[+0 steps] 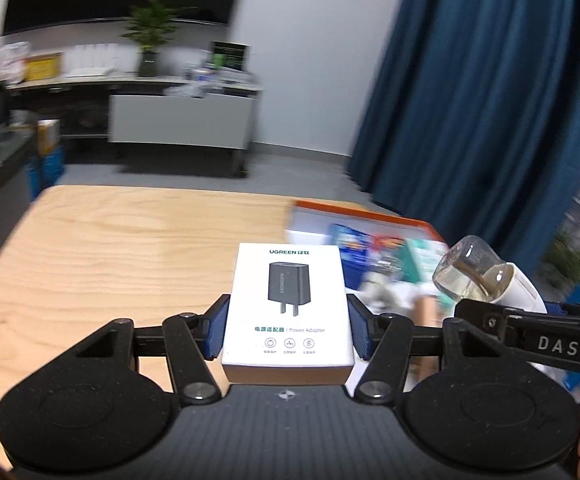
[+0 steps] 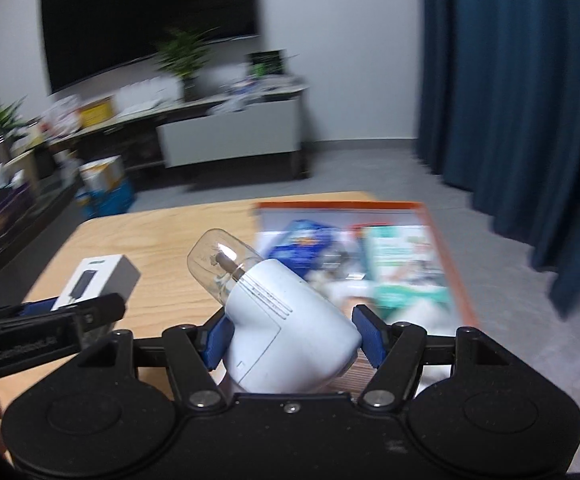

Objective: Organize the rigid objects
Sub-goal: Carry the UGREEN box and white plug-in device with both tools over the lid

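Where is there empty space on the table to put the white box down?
The bare wood of the table lies open to the left of the white box held by the left gripper, out to the far edge. On the right it is crowded: the orange-rimmed tray is packed with packets, and the right gripper holds a white device in front of it.

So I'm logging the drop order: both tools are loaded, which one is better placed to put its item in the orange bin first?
Probably the right tool. Its white device already points at the orange bin just ahead. The left tool holds the adapter box over bare table, with the bin off to its right.
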The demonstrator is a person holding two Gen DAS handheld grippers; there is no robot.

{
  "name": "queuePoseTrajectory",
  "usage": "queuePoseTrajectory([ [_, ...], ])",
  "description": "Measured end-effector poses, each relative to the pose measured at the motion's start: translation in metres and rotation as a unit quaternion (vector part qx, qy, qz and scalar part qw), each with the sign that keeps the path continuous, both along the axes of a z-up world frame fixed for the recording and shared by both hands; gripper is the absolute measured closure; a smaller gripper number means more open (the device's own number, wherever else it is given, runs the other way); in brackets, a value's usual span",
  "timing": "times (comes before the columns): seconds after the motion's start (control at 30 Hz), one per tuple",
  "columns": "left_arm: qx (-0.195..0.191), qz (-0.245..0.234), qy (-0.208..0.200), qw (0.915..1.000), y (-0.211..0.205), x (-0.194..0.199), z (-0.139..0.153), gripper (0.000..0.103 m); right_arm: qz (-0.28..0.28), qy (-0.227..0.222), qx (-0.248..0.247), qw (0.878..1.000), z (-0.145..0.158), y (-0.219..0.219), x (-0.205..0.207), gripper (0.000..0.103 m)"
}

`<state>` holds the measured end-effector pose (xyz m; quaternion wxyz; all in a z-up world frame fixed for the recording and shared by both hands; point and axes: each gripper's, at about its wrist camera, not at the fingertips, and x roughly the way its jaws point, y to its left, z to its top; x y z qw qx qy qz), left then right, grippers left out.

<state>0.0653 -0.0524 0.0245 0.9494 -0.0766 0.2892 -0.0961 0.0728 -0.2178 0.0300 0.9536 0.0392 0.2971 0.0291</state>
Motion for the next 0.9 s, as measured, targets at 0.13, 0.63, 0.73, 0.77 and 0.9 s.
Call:
queuePoseTrajectory([
  [0.13, -0.001, -0.025, -0.004, 0.9997, -0.027, 0.006, -0.001, 0.044, -0.037, -0.010, -0.001, 0.999, -0.003, -0.034, -0.012, 0.025],
  [0.63, 0.024, -0.025, -0.013, 0.9993, -0.057, -0.011, -0.011, 0.044, -0.056, -0.028, 0.022, 0.998, -0.015, -0.062, -0.032, 0.025],
  [0.73, 0.027, -0.020, -0.011, 0.9994, -0.061, -0.013, -0.009, 0.044, -0.052, -0.029, 0.023, 0.998, -0.015, -0.062, -0.032, 0.025],
  [0.77, 0.029, -0.018, -0.011, 0.9994, -0.063, -0.014, -0.007, 0.044, -0.051, -0.030, 0.021, 0.998, -0.015, -0.061, -0.032, 0.025],
  [0.9, 0.030, -0.015, -0.008, 0.9994, -0.068, -0.017, -0.008, 0.044, -0.054, -0.033, 0.022, 0.998, -0.014, -0.067, -0.033, 0.025],
])
